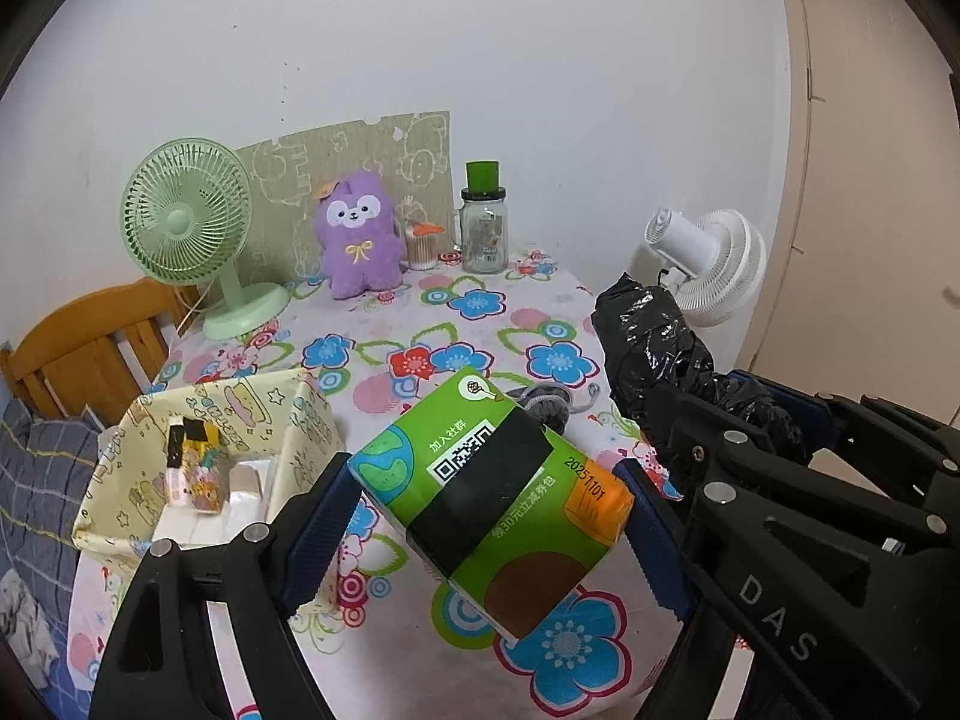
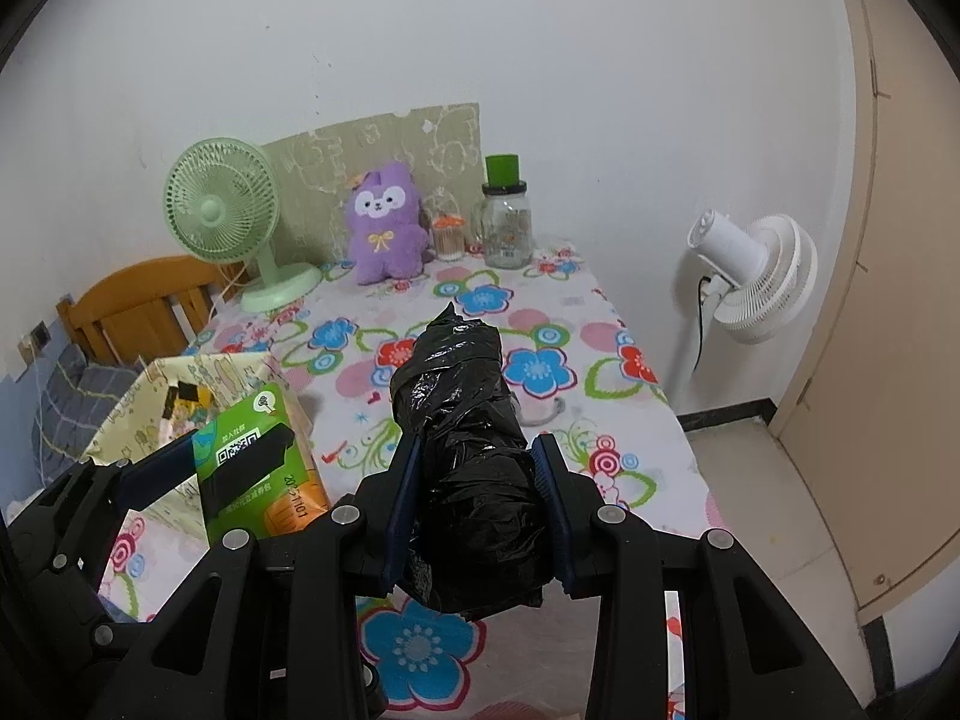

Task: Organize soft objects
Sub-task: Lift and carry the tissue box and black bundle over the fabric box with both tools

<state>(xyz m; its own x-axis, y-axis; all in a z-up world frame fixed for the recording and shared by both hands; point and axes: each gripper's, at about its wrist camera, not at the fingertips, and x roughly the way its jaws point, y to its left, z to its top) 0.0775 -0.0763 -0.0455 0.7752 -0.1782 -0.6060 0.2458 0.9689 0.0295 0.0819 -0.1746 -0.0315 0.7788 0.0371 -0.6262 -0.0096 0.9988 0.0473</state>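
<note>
The green plastic-wrapped tissue pack with a black band and a QR code (image 1: 492, 498) sits crosswise between the blue pads of my left claw (image 1: 486, 516), which is closed just far enough to pinch its two ends and hold it clear of the flowered tablecloth (image 1: 468, 300). The crumpled black plastic bundle, roughly a cylinder (image 2: 474, 468), is clamped the same way in my right claw (image 2: 477, 510), jutting forward past the fingertips and hanging above the cloth. So I judge the sorting as partly done: both soft things are lifted, neither is put away. To the left of my left claw and slightly ahead stands the open pale-yellow box with cartoon prints (image 1: 306, 420), and it already has a few small packets and white pieces inside; that looks like the place for these, though I cannot be sure. In the right wrist view the green pack hovers right by the box's near corner. A grey knitted thing (image 1: 543, 405) lies on the cloth just beyond the pack, perhaps still to be sorted. Far ahead, against the wall, sits a purple plush animal (image 1: 360, 240).
</note>
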